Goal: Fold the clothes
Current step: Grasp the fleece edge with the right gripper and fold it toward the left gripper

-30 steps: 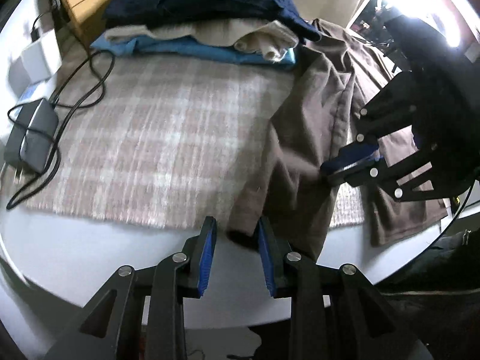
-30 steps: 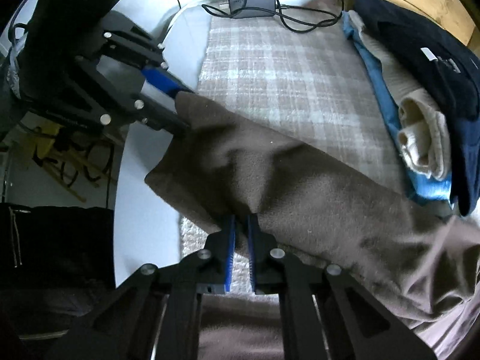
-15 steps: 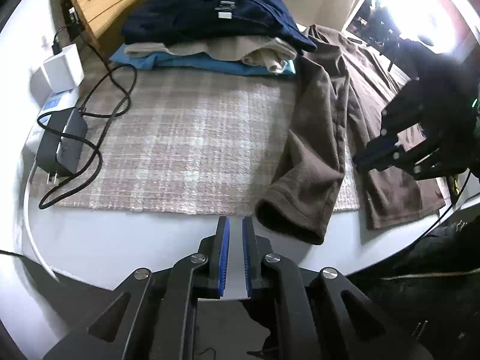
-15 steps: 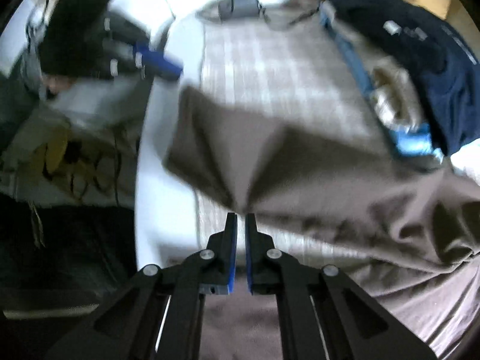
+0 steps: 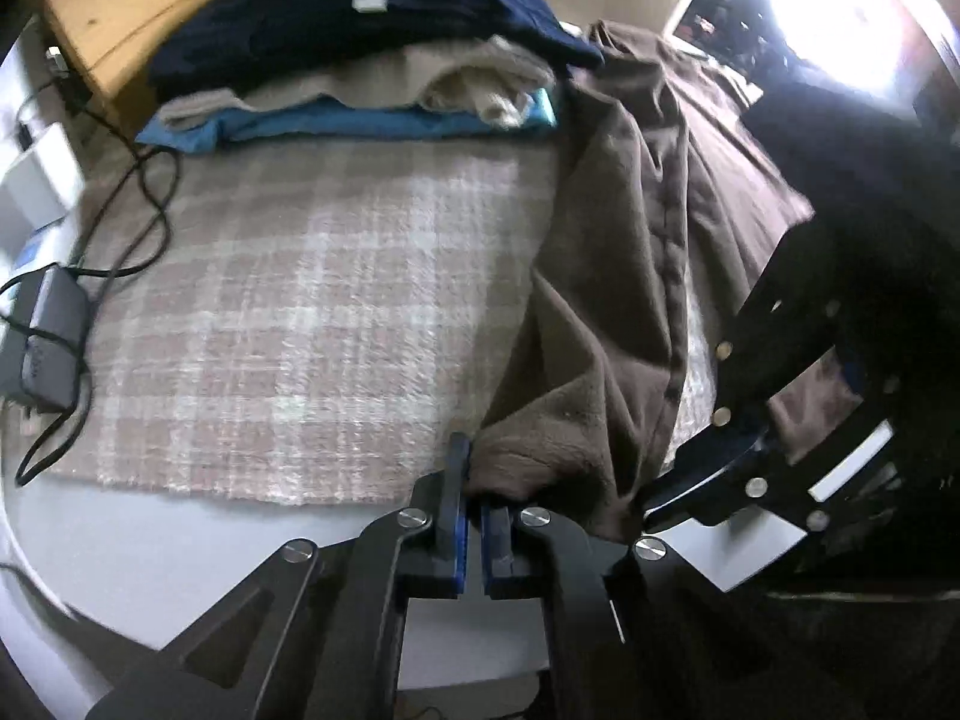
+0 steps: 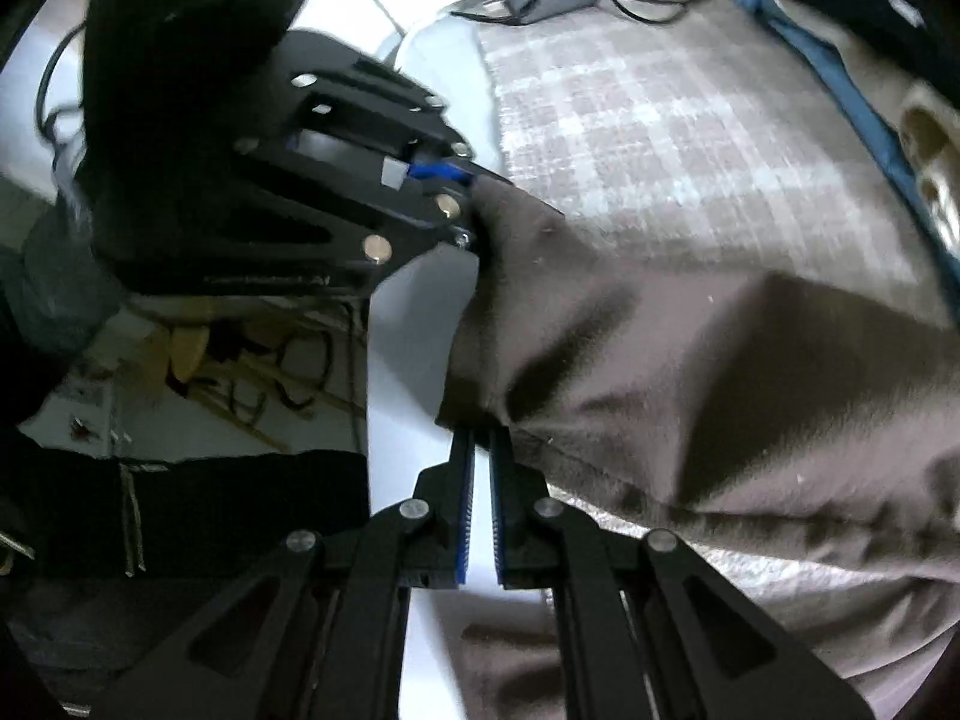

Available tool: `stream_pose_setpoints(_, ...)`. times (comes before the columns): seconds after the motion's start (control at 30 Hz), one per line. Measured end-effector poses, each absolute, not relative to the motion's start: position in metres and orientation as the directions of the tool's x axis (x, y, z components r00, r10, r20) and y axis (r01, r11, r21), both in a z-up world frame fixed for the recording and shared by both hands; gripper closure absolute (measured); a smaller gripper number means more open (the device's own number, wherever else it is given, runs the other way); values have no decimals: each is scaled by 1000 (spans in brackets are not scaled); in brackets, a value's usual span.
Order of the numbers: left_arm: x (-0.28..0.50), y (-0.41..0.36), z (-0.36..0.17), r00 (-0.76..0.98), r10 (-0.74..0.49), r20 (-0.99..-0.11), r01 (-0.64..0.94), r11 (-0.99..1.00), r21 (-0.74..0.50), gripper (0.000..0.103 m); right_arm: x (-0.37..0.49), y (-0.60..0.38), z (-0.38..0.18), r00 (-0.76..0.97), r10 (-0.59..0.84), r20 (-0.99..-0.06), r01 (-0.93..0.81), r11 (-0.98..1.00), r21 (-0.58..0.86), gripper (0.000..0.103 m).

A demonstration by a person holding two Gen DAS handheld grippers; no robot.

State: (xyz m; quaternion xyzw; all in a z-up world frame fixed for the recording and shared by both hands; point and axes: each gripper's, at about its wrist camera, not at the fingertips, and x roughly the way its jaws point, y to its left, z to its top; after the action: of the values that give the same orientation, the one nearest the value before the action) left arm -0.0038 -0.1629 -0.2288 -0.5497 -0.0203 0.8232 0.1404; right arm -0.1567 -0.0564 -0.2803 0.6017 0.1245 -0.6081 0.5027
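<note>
the brown garment point(image 5: 606, 276) is spread along the right side of the plaid mat point(image 5: 312, 300), w/ its near end hanging over the mat's front edge onto the white table point(image 5: 150, 546). the cuff-like end is pinched by the left gripper point(image 5: 474, 480); its jaws have just been closing and are now pressed together on the fabric edge. the right gripper point(image 6: 482, 450) is clamped on the same garment a bit further along, jaws nearly together w/ a fold of brown cloth nipped at the tips. both grippers sit close to each other at the table's front.

step in hand, as judged: the sleeve/end is gripped at two pts, ready to be lifted & folded over the body of the garment. next move prob calls for both grips to be raised together, kept taut, and carried across toward the garment's middle w/o dragging the mat. the stack of folded clothes point(image 5: 360, 60) at the back (navy, cream, blue) is untouched. charger & cable point(image 5: 48, 330) lie at the left, well apart.
</note>
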Motion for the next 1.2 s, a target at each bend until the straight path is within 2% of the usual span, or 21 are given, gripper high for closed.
stream_pose_setpoints(0.1,14,-168,-218,-395,218,-892,-178,-971,-159,95,-157,-53,-281,230,-473,-850,748,-473,466,98)
stream_pose_setpoints(0.13,19,-167,-222,-381,193,-904,-175,-975,-135,100,-157,-52,-282,236,-470,-851,743,-477,470,97)
stream_pose_setpoints(0.17,23,-165,-229,-356,162,-920,-176,-979,-104,100,-157,-48,-281,249,-462,-851,733,-485,478,97)
stream_pose_setpoints(0.2,25,-167,-235,-340,137,-930,-168,-982,-83,96,-158,-44,-278,251,-463,-850,729,-488,480,97)
stream_pose_setpoints(0.27,27,-174,-242,-328,110,-938,-133,-989,-69,95,-164,-37,-267,239,-487,-840,719,-493,490,97)
stream_pose_setpoints(0.37,28,-185,-228,-377,151,-914,-99,-988,-123,96,-179,-27,-250,196,-538,-820,702,-507,501,97)
stream_pose_setpoints(0.43,27,-181,-224,-398,158,-904,-134,-985,-113,92,-191,-31,-246,160,-550,-820,698,-524,488,96)
stream_pose_setpoints(0.5,26,-175,-220,-414,158,-897,-178,-980,-91,90,-190,-39,-251,176,-534,-827,703,-520,485,88)
stream_pose_setpoints(0.57,18,-167,-227,-412,172,-895,-221,-972,-84,89,-188,-48,-258,197,-515,-834,708,-514,484,85)
stream_pose_setpoints(0.67,6,-155,-238,-404,202,-892,-279,-956,-91,90,-184,-51,-263,216,-499,-839,712,-508,485,83)
stream_pose_setpoints(0.73,5,-156,-234,-420,230,-878,-266,-956,-124,101,-180,-51,-267,219,-488,-845,713,-511,480,83)
stream_pose_setpoints(0.87,14,-173,-201,-514,256,-819,-186,-965,-185,101,-176,-43,-257,199,-505,-840,706,-520,481,82)
stream_pose_setpoints(0.93,26,-179,-189,-560,242,-793,-170,-970,-176,101,-180,-39,-253,187,-528,-829,697,-523,490,74)
stream_pose_setpoints(0.97,28,-182,-193,-553,231,-801,-156,-973,-172,101,-182,-39,-254,179,-532,-827,693,-529,490,67)
stream_pose_setpoints(1.07,31,-187,-207,-528,198,-825,-122,-980,-157,101,-187,-42,-269,183,-496,-849,678,-561,474,67)
stream_pose_setpoints(1.2,20,-184,-219,-511,174,-842,-112,-984,-135,101,-188,-38,-256,184,-523,-832,690,-534,489,67)
